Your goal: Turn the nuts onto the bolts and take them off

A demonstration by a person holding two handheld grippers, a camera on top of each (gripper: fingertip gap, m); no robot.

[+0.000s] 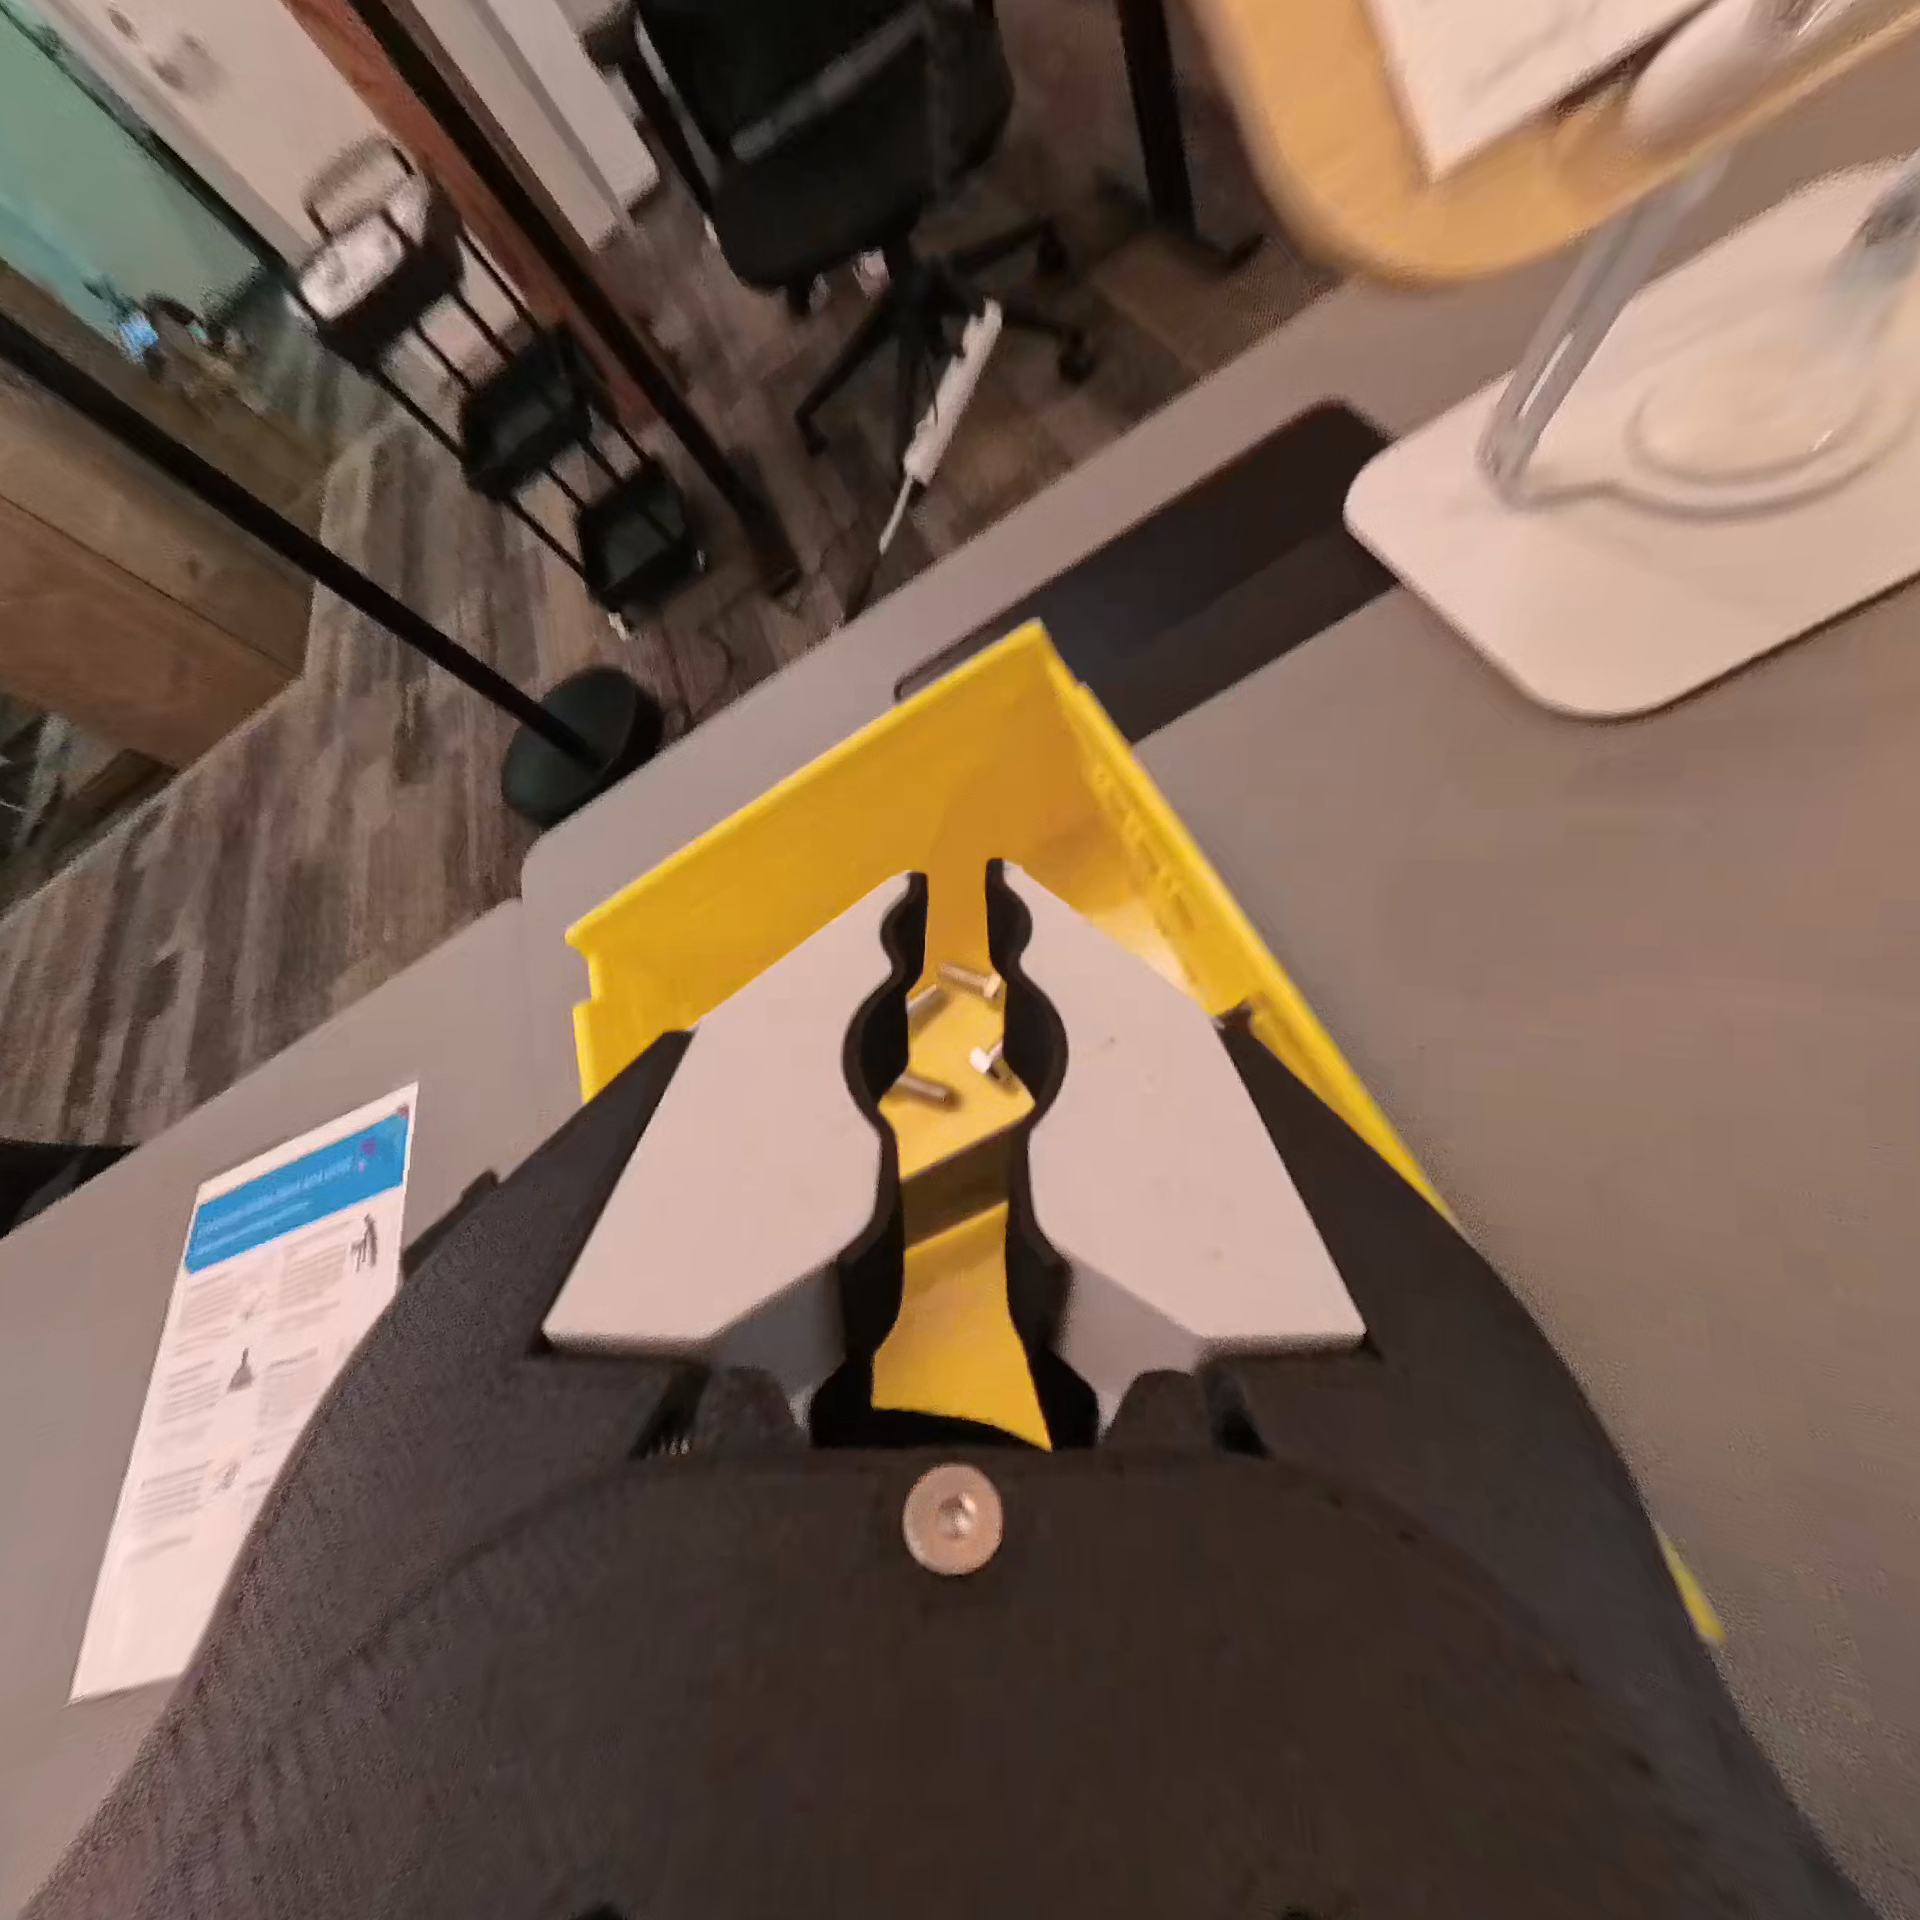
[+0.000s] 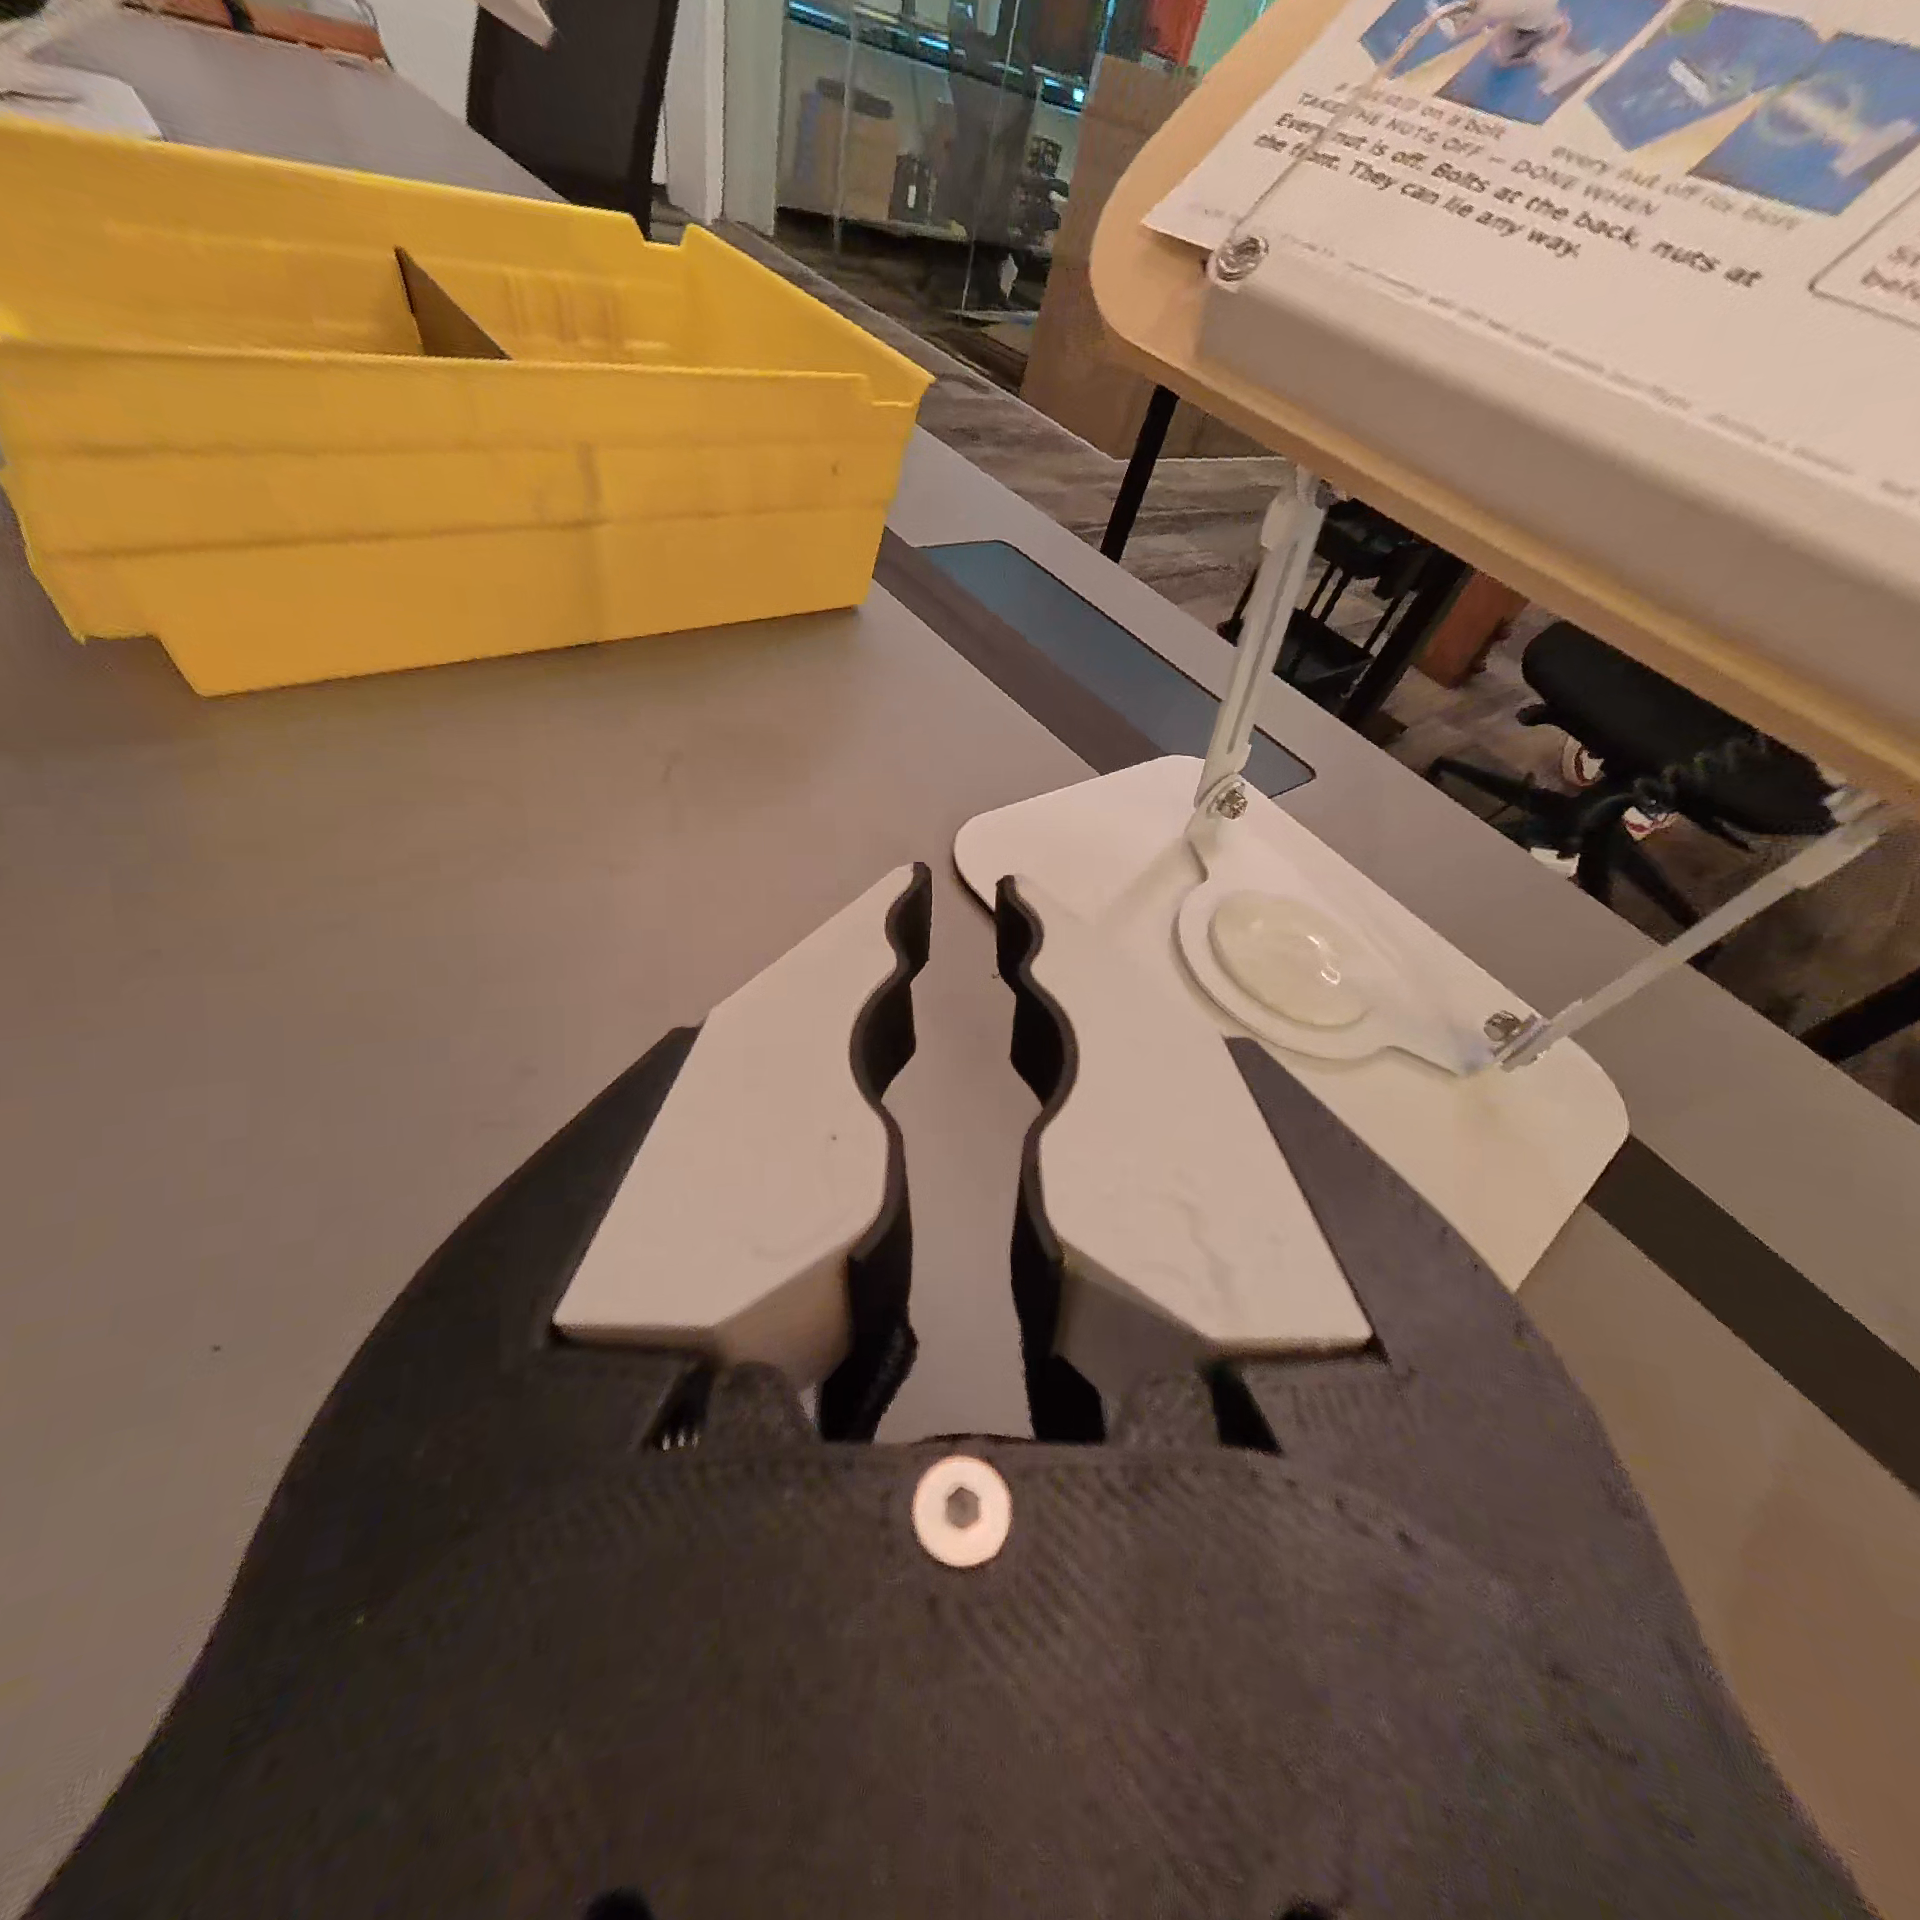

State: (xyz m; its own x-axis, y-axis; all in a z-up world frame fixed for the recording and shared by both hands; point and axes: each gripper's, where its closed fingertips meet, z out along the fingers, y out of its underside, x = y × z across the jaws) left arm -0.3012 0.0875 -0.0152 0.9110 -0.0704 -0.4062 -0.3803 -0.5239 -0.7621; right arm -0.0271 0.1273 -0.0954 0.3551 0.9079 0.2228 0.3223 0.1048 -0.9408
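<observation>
Bolts, small silver steel ones, lie partly hidden behind the left gripper in the yellow plastic bin near the desk's far edge; no nuts can be made out. Only the right wrist view shows the right gripper over bare grey desk beside the white metal stand bearing a printed sheet. Both jaws stand slightly apart, empty.

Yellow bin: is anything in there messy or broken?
Nothing looks broken. A few bolts lie loose at different angles on the floor of the yellow bin, seen between the left tool's fingers. No nuts show from here.
</observation>
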